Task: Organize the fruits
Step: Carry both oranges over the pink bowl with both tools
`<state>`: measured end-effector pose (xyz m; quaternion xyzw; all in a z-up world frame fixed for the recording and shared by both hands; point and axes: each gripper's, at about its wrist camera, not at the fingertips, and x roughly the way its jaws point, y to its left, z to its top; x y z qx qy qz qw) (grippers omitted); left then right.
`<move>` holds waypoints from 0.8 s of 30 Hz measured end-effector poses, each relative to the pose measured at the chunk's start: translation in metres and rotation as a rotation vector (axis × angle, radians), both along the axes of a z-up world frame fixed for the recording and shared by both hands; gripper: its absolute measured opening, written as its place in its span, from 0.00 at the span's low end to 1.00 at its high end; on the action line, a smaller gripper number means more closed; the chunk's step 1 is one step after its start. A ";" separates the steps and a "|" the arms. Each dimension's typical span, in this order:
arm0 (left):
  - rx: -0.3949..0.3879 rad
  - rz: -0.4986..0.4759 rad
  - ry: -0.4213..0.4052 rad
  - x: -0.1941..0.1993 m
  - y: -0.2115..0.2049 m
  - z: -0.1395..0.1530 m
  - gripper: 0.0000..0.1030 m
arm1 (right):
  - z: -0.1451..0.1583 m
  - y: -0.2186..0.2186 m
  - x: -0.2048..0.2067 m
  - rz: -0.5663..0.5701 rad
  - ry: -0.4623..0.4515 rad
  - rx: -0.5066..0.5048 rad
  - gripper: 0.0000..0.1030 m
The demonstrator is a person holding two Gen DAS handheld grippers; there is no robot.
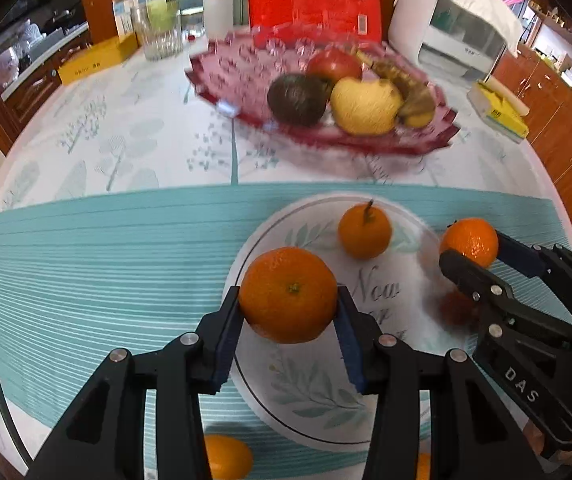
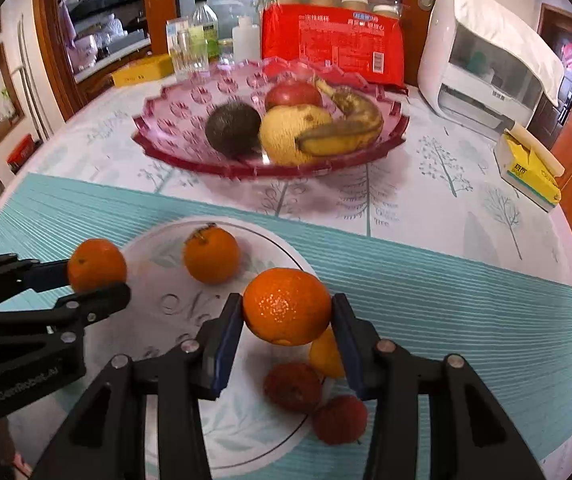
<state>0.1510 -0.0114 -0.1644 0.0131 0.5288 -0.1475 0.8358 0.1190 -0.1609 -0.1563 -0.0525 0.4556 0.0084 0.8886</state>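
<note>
Orange mandarins are filling both grippers: the left gripper [image 1: 288,304] is pinching one mandarin [image 1: 288,294] between its blue pads, held above a white plate [image 1: 314,432], and the right gripper [image 2: 287,312] is clamping a second mandarin [image 2: 287,306] over the same plate's right side. A third mandarin with a stem [image 2: 211,254] is sitting on the plate between the two. Two red, bumpy fruits [image 2: 292,387], possibly lychees, and a yellow fruit [image 2: 326,354] are lying at the plate's near edge, partly hidden behind the right gripper's fingers. Another orange fruit [image 1: 228,458] is lying on the teal striped mat [image 1: 106,260], half covered by the left gripper. Farther back, a pink glass bowl [image 2: 182,120] is holding an avocado [image 2: 233,130], a red apple [image 2: 293,95], a yellow fruit and a browned banana [image 2: 346,128]. Behind the bowl are standing a red package [image 2: 332,44], bottles and a white appliance [image 2: 482,72]; a yellow tissue box [image 2: 530,170] is sitting to the right.
</note>
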 end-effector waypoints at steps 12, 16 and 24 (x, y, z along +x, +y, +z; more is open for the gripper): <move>-0.010 0.002 -0.141 -0.008 0.015 0.113 0.42 | 0.115 0.013 -0.024 0.064 -0.190 0.010 0.44; -0.003 0.003 -0.203 0.000 0.021 0.154 0.42 | 0.158 0.017 -0.023 0.092 -0.283 -0.031 0.44; 0.042 -0.022 -0.308 0.038 0.019 0.219 0.43 | 0.209 0.018 0.004 0.129 -0.365 -0.095 0.44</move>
